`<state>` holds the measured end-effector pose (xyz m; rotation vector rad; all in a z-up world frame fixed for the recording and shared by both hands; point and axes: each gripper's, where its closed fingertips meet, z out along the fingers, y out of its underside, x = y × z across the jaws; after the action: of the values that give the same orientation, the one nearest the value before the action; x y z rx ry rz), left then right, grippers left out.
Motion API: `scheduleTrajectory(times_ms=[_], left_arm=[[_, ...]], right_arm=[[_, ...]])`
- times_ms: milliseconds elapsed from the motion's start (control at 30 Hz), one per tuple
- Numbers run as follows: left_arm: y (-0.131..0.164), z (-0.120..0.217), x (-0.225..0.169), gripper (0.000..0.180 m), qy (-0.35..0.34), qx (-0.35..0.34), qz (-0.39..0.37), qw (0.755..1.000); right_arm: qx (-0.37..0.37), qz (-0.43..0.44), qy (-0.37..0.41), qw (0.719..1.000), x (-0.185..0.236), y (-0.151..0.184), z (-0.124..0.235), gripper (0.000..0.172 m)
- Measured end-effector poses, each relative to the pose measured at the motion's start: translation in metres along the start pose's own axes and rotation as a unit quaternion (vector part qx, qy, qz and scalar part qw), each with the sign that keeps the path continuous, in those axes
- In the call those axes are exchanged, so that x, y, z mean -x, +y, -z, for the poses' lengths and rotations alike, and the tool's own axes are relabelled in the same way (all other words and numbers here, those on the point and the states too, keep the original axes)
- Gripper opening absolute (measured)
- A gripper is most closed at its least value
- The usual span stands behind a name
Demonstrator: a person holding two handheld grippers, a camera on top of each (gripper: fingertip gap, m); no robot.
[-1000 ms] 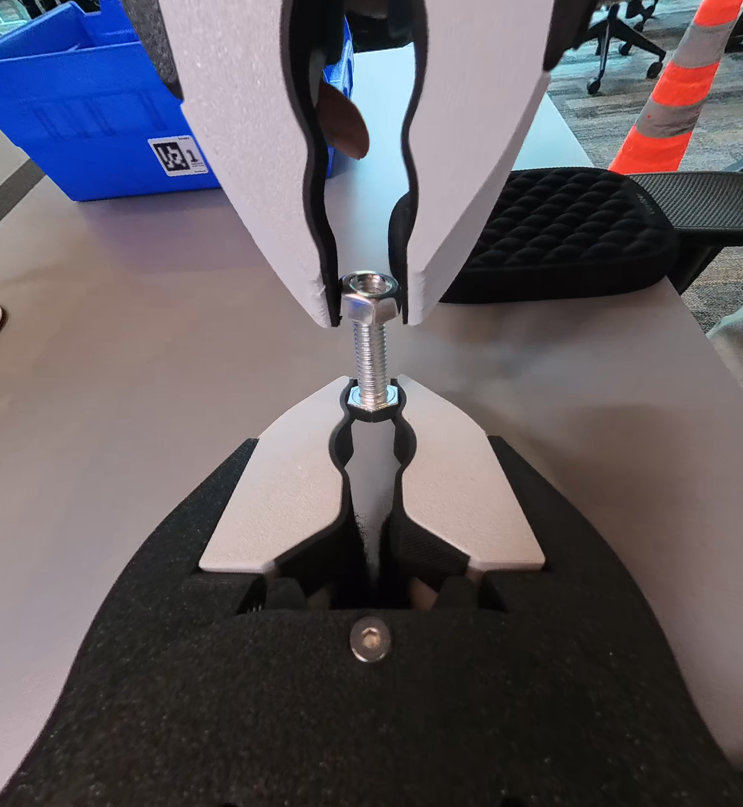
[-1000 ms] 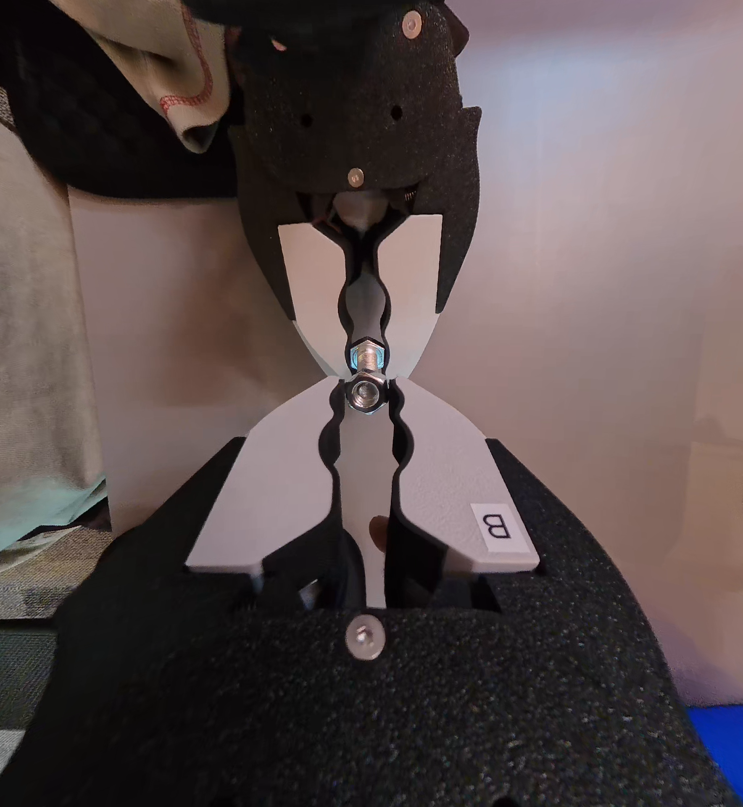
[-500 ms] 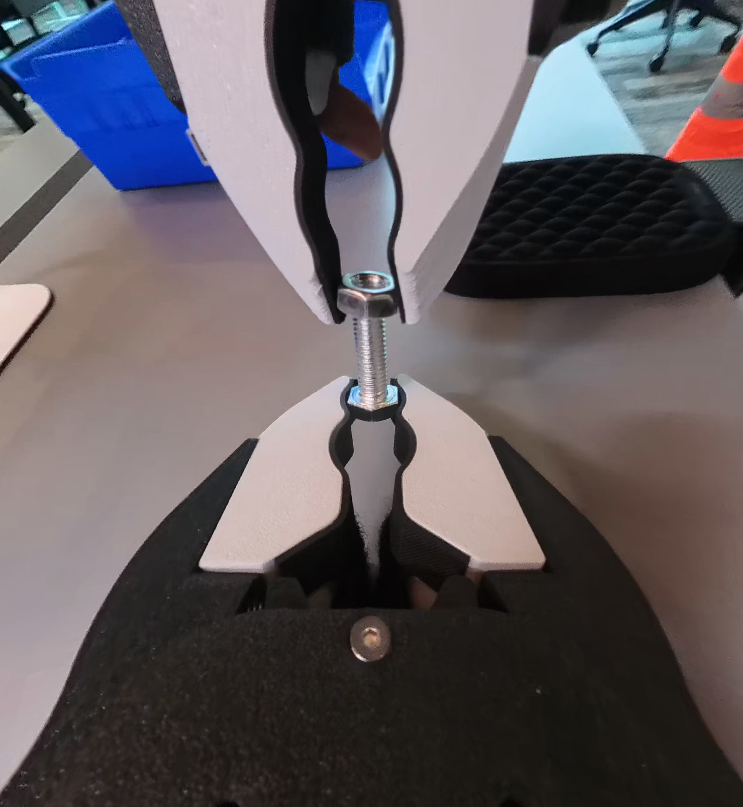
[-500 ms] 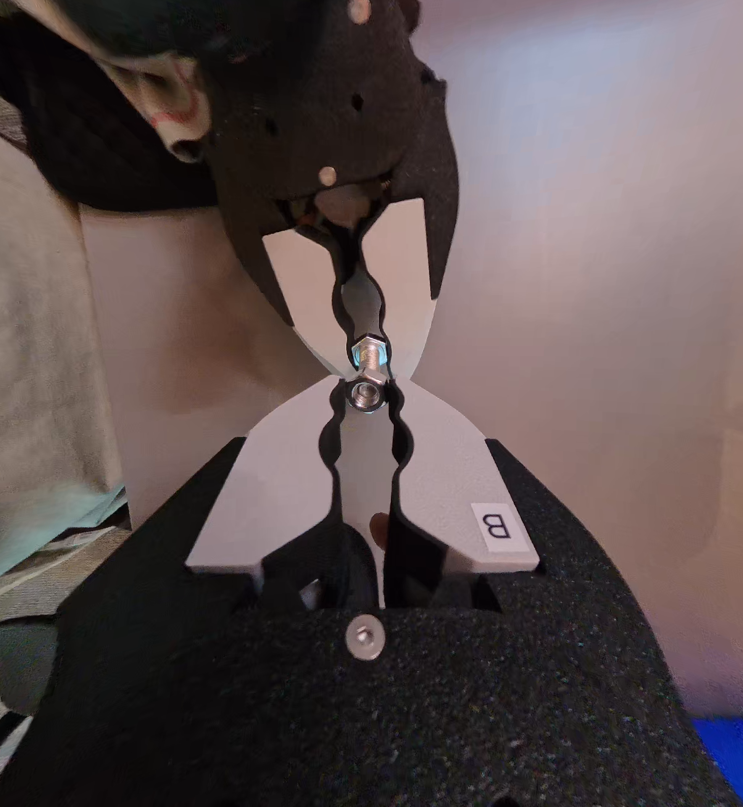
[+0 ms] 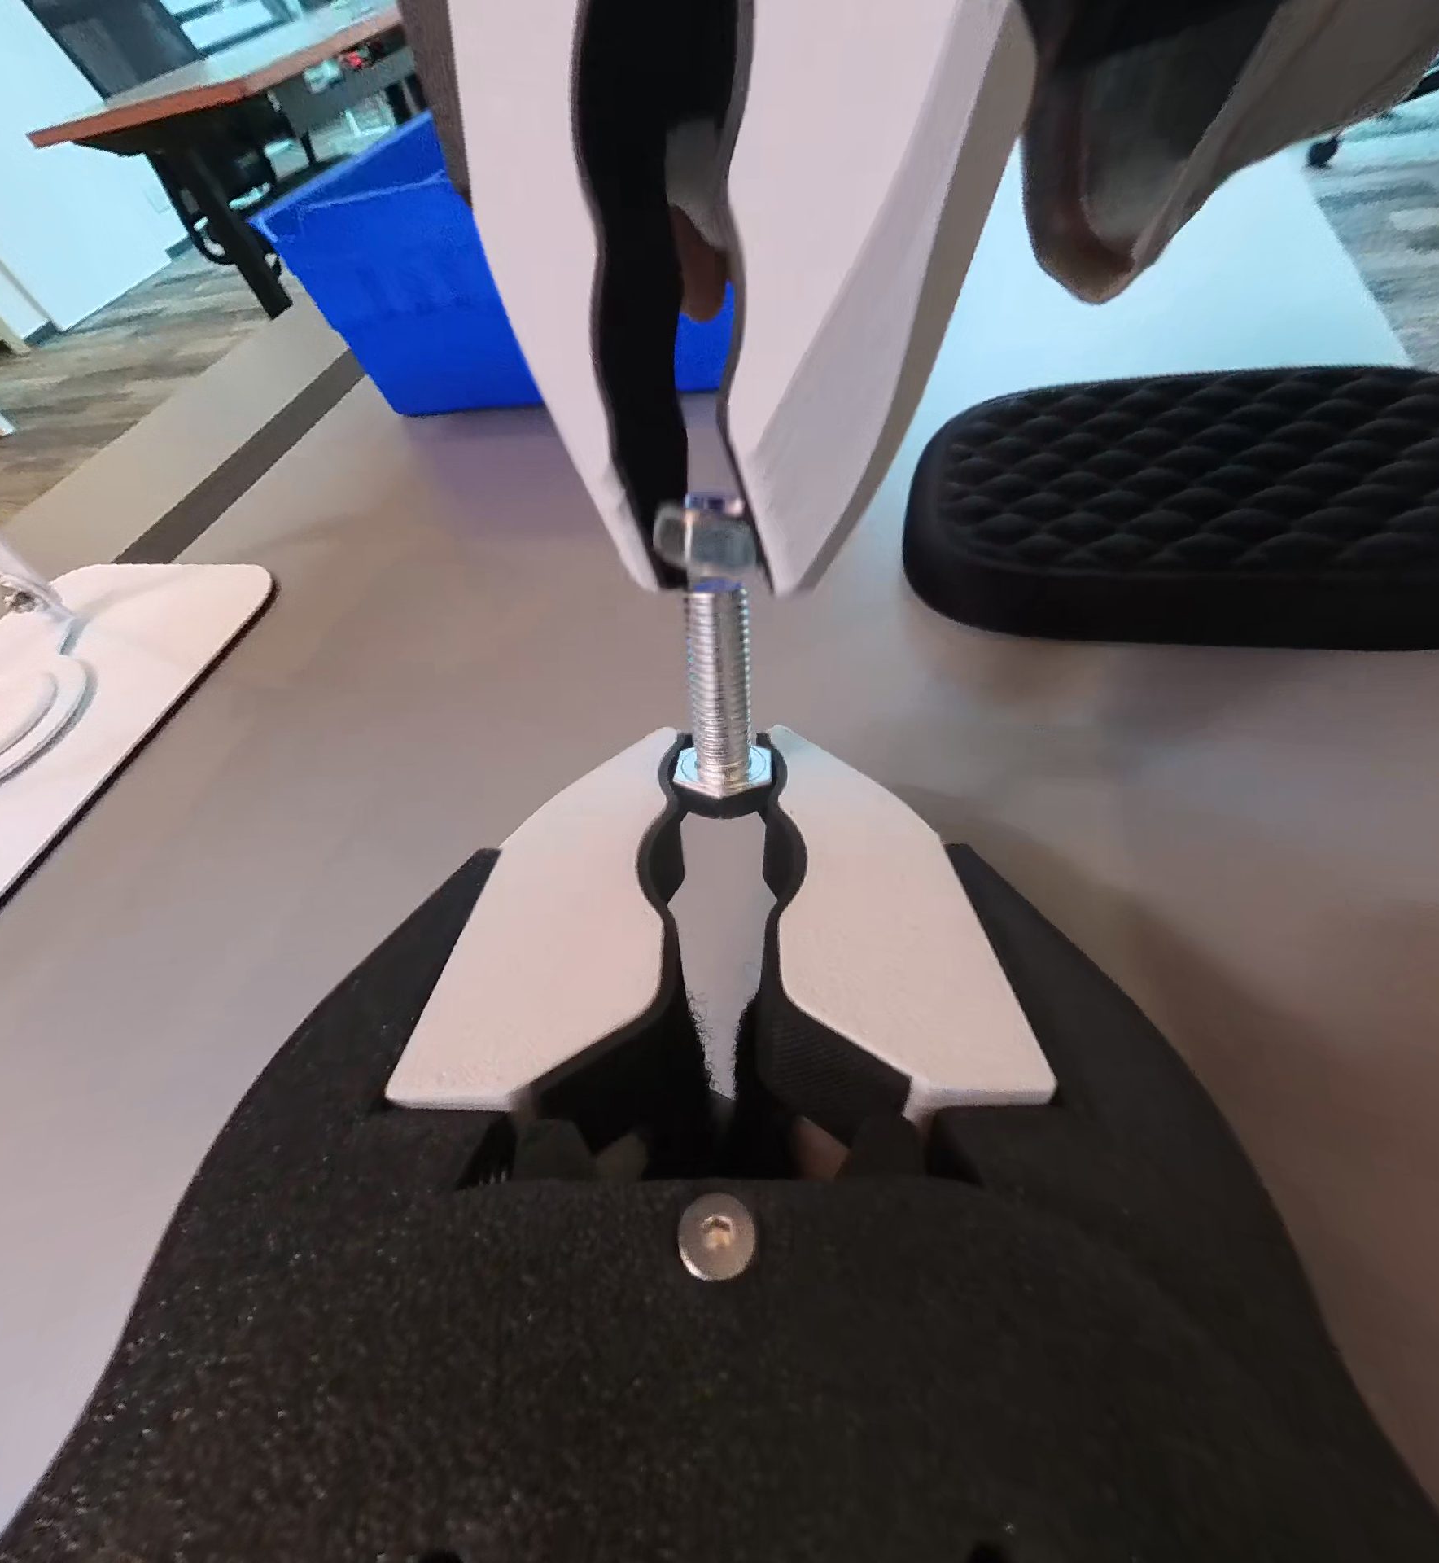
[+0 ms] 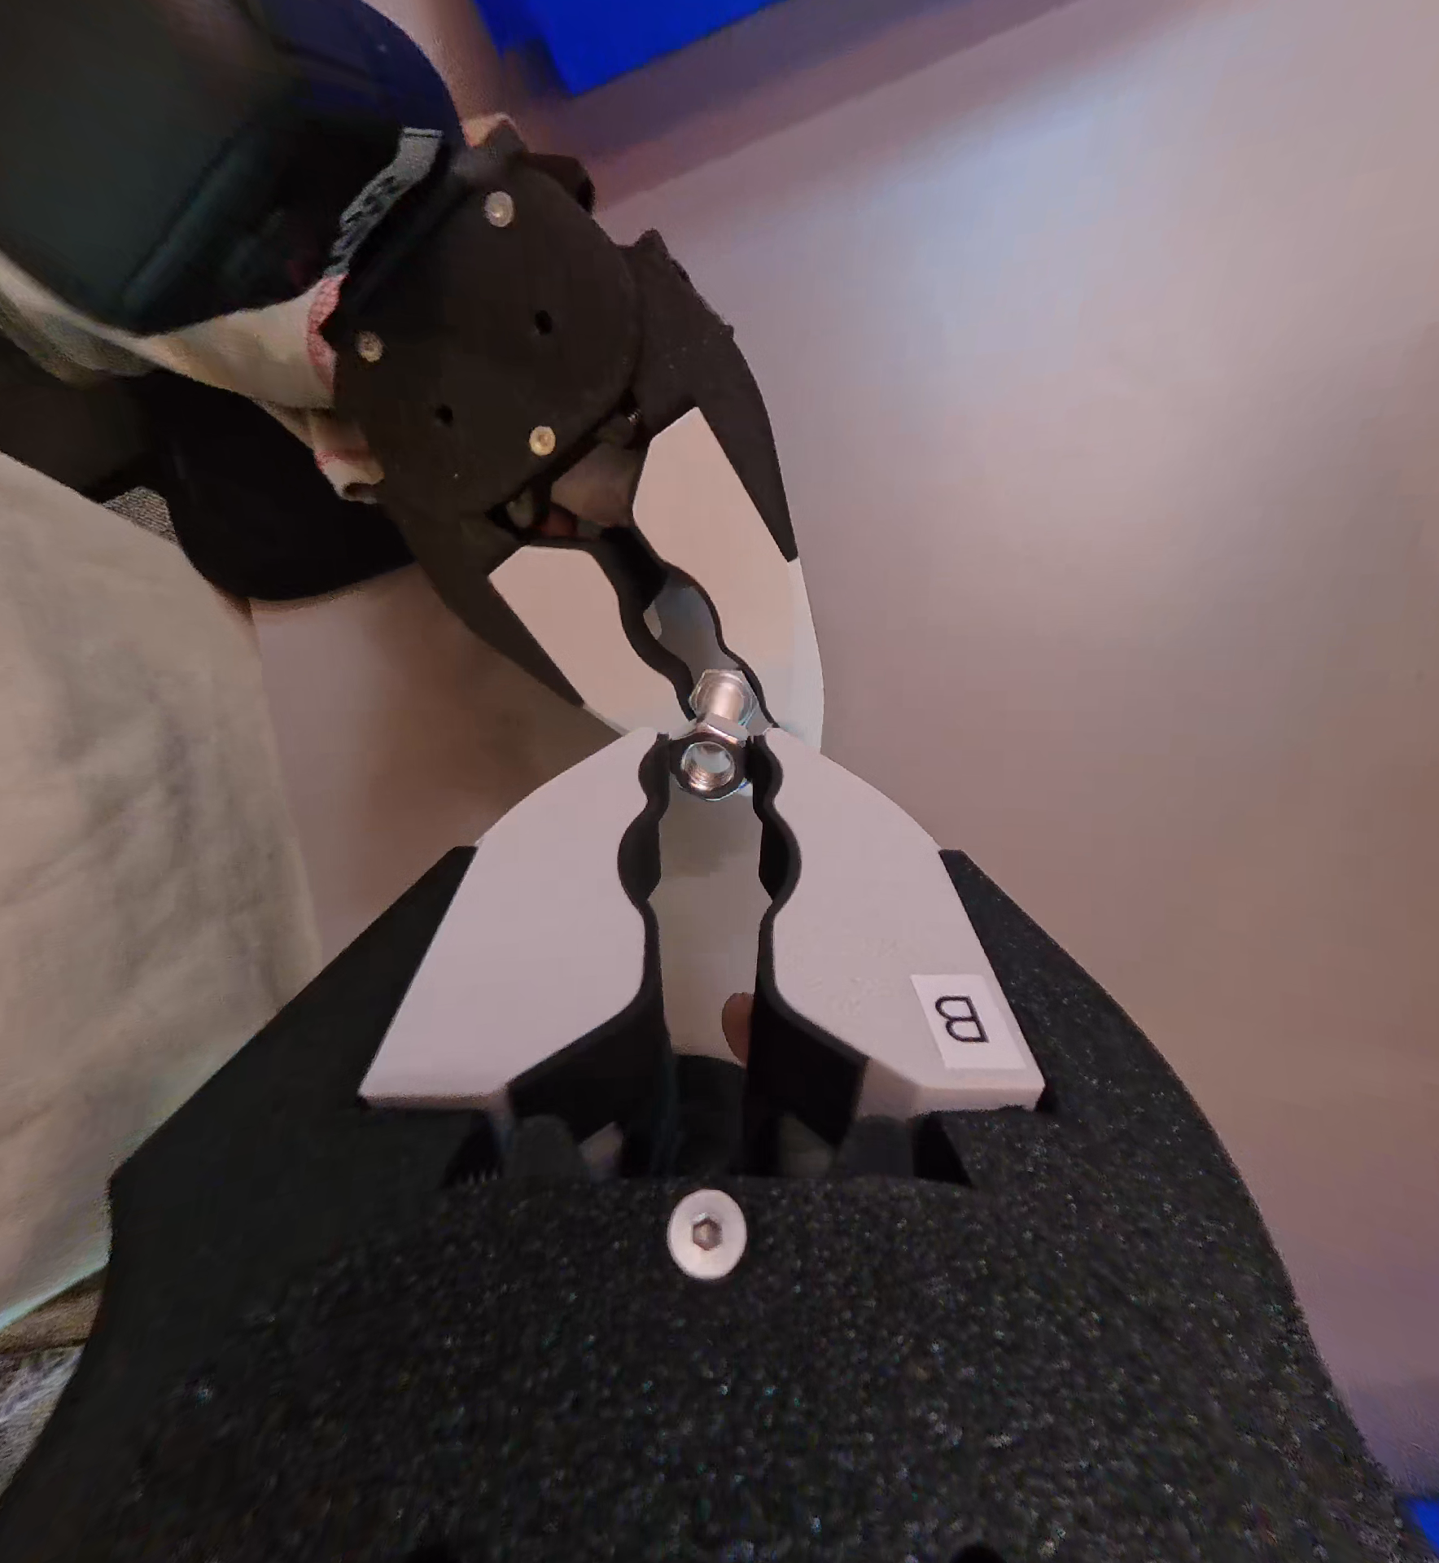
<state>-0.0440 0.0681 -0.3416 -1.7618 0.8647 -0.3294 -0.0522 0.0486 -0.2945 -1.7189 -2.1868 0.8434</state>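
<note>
My left gripper [image 5: 720, 748] is shut on the hex head of a silver bolt [image 5: 716, 668]. The threaded shaft points straight ahead, away from the camera. My right gripper [image 5: 703, 571] comes down from the top of the left wrist view, shut on a silver hex nut [image 5: 703, 545] that sits on the far end of the shaft. In the right wrist view the right gripper [image 6: 708, 744] grips the nut [image 6: 708, 768], whose threaded hole faces the camera. Just beyond it the left gripper [image 6: 720, 715] holds the bolt head at a tilt. Both are held above a grey table [image 5: 361, 761].
A blue bin [image 5: 412, 279] stands at the back of the table. A black quilted chair pad [image 5: 1207, 507] lies at the right edge. A white base plate [image 5: 65, 677] lies at the left. A person's light sleeve [image 6: 65, 846] fills the left of the right wrist view.
Both grips held. The left gripper has swung, so the white plate came into view and the bin slid right. In the right wrist view the left gripper has tilted from straight to slanted.
</note>
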Motion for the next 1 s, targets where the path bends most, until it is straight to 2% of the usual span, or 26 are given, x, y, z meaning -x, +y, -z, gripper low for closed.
scheduleTrajectory(times_ms=[100, 200, 300, 400, 533, 633, 700, 867, 1000], left_arm=[[-0.008, 0.003, -0.004, 0.014, 0.020, -0.030, 0.015, 0.999], [-0.034, 0.007, -0.022, 0.014, 0.079, -0.106, 0.038, 0.990], [-0.055, 0.001, -0.045, 0.014, 0.132, -0.147, 0.052, 0.979], [-0.066, -0.015, -0.070, 0.014, 0.172, -0.159, 0.057, 0.971], [-0.084, -0.036, -0.091, 0.014, 0.196, -0.181, 0.059, 0.962], [-0.092, -0.051, -0.102, 0.014, 0.208, -0.193, 0.072, 0.956], [-0.096, -0.051, -0.107, 0.014, 0.217, -0.205, 0.066, 0.952], [-0.097, -0.041, -0.105, 0.014, 0.233, -0.230, 0.069, 0.943], [-0.096, -0.038, -0.109, 0.014, 0.254, -0.230, 0.056, 0.938]], right_arm=[[0.014, 0.019, 0.003, 1.000, 0.010, 0.019, 0.022, 0.018], [0.092, -0.008, 0.009, 0.996, 0.021, 0.080, 0.035, 0.018], [0.154, -0.055, 0.030, 0.986, 0.025, 0.146, 0.036, 0.018], [0.167, -0.071, 0.053, 0.982, 0.025, 0.183, 0.031, 0.018], [0.145, -0.051, 0.075, 0.985, 0.025, 0.186, 0.028, 0.019], [0.142, -0.030, 0.070, 0.987, 0.031, 0.186, 0.029, 0.037], [0.144, -0.007, 0.079, 0.986, 0.031, 0.187, 0.034, 0.042], [0.110, 0.074, 0.064, 0.989, 0.039, 0.173, 0.048, 0.026], [0.117, 0.113, 0.028, 0.986, 0.041, 0.172, 0.043, 0.021]])
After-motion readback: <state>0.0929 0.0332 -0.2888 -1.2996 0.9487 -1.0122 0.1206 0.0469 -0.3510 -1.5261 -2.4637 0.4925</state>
